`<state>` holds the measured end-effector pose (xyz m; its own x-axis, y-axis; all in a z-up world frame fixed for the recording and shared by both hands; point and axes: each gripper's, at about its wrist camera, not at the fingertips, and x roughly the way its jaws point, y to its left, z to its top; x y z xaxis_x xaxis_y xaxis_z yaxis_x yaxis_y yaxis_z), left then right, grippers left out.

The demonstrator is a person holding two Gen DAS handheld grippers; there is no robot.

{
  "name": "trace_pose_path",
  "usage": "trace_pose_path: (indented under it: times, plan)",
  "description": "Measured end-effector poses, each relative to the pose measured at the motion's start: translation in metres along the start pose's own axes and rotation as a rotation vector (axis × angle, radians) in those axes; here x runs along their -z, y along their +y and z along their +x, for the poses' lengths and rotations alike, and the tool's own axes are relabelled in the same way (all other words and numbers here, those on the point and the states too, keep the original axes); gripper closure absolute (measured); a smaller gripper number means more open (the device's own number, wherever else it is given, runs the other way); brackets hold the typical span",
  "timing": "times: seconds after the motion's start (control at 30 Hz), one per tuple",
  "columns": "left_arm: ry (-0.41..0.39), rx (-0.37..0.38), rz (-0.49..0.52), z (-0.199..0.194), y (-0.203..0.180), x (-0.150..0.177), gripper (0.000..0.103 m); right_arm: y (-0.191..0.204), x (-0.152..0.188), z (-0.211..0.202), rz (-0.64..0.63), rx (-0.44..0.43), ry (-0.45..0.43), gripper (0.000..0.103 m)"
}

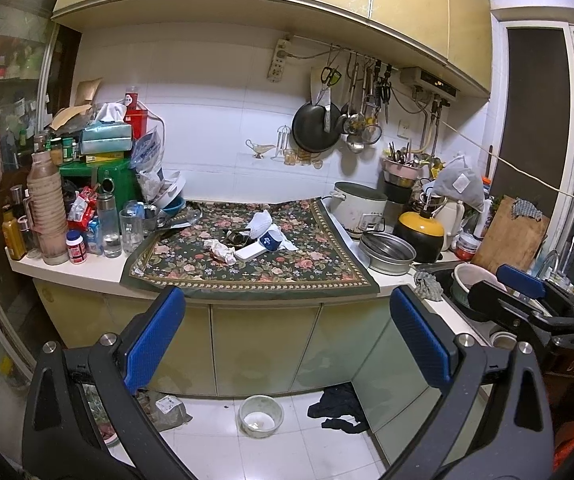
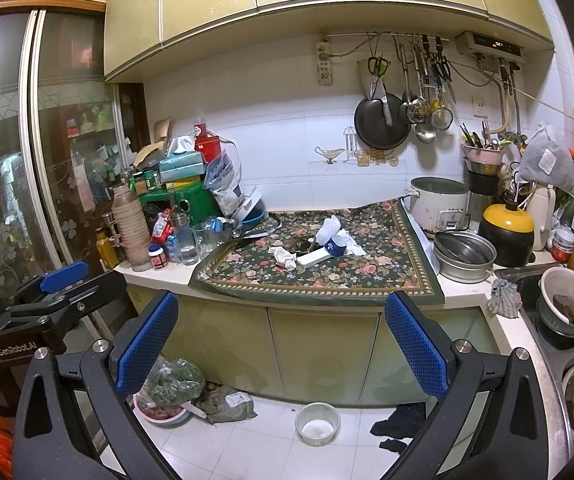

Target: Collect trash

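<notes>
Currently we hold left gripper [image 1: 287, 336] and right gripper [image 2: 283, 340] both spread wide, nothing between pads. Crumpled tissue [image 1: 219, 249] lies ahead on floral cloth [image 1: 287, 272], w/ white wrapper [image 1: 261, 220] and, possibly, a cup [image 1: 269, 241] just beyond.

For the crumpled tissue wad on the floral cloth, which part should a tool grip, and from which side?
Grip the crumpled tissue wad across its bunched middle, coming from above and from the cabinet-front side. It is a soft, irregular lump lying low on the floral cloth, so its folds should pinch anywhere. The white flat box lies close on its right, so keep the fingers off that side. Both tools are open and well back.
</notes>
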<state>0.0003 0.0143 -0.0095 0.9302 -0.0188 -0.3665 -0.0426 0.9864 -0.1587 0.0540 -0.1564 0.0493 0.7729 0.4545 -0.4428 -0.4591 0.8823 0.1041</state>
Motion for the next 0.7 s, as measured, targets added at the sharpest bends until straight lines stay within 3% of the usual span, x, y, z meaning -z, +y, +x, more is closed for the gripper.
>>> trace_pose_path:
  times: [0.4,0.63,0.7]
  plan:
    - [-0.007,-0.023,-0.037,0.012,-0.016,-0.008,0.000,-0.014,-0.003,0.012,0.009,-0.008,0.012,0.000]
    - [-0.016,-0.081,-0.036,0.035,-0.032,-0.018,0.000,-0.038,-0.009,0.023,0.009,0.005,-0.008,0.000]
    - [-0.020,-0.092,-0.028,0.045,-0.021,-0.021,0.000,-0.042,-0.011,0.029,0.002,0.015,-0.011,0.000]
